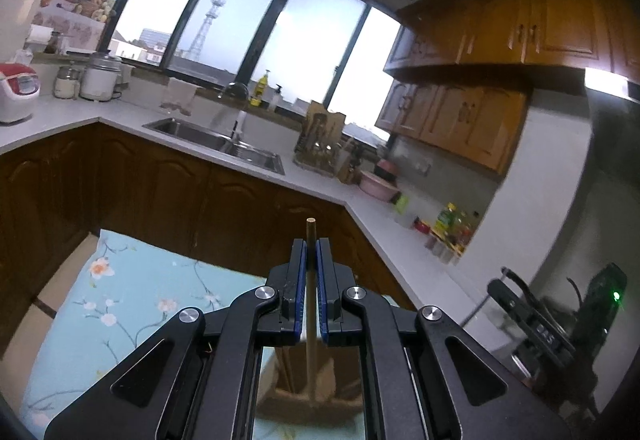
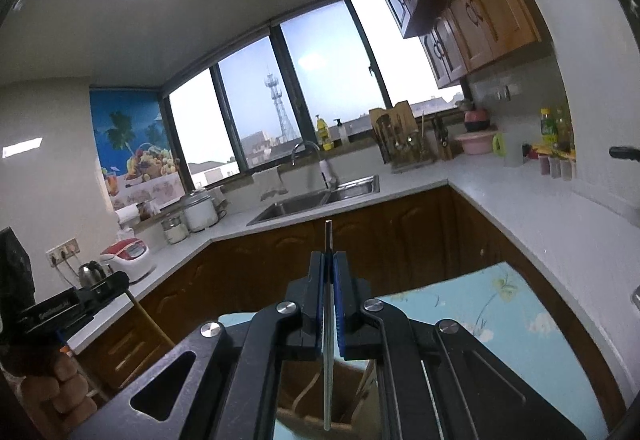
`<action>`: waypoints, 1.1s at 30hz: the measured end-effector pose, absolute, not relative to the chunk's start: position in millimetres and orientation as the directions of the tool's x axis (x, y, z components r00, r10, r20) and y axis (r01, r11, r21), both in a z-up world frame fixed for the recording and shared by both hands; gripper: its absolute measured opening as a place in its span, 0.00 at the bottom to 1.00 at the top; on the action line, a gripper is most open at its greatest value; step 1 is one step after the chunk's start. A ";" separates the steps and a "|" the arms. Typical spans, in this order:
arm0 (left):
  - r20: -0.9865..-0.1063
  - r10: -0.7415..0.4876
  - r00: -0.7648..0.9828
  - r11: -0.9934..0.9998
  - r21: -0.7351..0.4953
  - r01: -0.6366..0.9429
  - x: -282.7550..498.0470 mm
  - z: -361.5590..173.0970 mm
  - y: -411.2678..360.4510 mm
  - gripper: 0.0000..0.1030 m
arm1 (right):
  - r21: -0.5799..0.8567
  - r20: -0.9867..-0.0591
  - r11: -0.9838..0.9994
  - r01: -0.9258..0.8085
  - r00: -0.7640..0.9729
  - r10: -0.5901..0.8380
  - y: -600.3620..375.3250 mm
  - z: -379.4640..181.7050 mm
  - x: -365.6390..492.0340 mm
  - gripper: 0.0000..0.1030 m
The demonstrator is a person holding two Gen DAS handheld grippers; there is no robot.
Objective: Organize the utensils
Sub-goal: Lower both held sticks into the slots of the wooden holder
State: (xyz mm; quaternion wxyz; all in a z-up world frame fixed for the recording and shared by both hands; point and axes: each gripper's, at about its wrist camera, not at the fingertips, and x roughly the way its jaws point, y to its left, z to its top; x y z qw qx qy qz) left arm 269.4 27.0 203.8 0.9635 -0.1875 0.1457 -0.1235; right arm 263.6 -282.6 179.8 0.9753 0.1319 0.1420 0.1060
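Note:
My left gripper (image 1: 311, 246) is shut on a wooden chopstick (image 1: 310, 304). The stick runs upright between the blue pads, its tip above them and its lower end in a brown holder (image 1: 310, 400) seen below the gripper. My right gripper (image 2: 329, 258) is shut on a thin metal utensil handle (image 2: 328, 360). Its top pokes above the pads and its lower end hangs over a brown holder (image 2: 304, 412) that holds other utensils. The left gripper and the hand holding it also show at the left of the right wrist view (image 2: 64, 306).
A table with a light blue floral cloth (image 1: 120, 304) lies under both grippers. Behind it runs an L-shaped white counter (image 1: 328, 184) with a steel sink (image 1: 216, 140), a wooden utensil rack (image 1: 320, 140), a pink bowl, bottles and rice cookers. Dark cabinets stand below.

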 end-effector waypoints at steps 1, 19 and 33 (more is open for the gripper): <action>-0.230 -0.288 0.930 0.897 -0.406 0.177 271.8 199.9 27.8 0.04 | 0.281 -0.244 0.945 -0.167 0.940 0.238 -281.1 176.9 266.2 0.05; -0.340 -0.283 0.897 0.900 -0.418 0.125 299.8 111.0 16.0 0.05 | 0.282 -0.312 0.953 -0.112 0.929 0.201 -273.6 102.3 283.0 0.05; -0.393 -0.291 0.872 0.916 -0.377 0.136 305.3 112.8 4.1 0.05 | 0.285 -0.389 0.952 -0.109 0.895 0.218 -274.6 88.8 287.5 0.05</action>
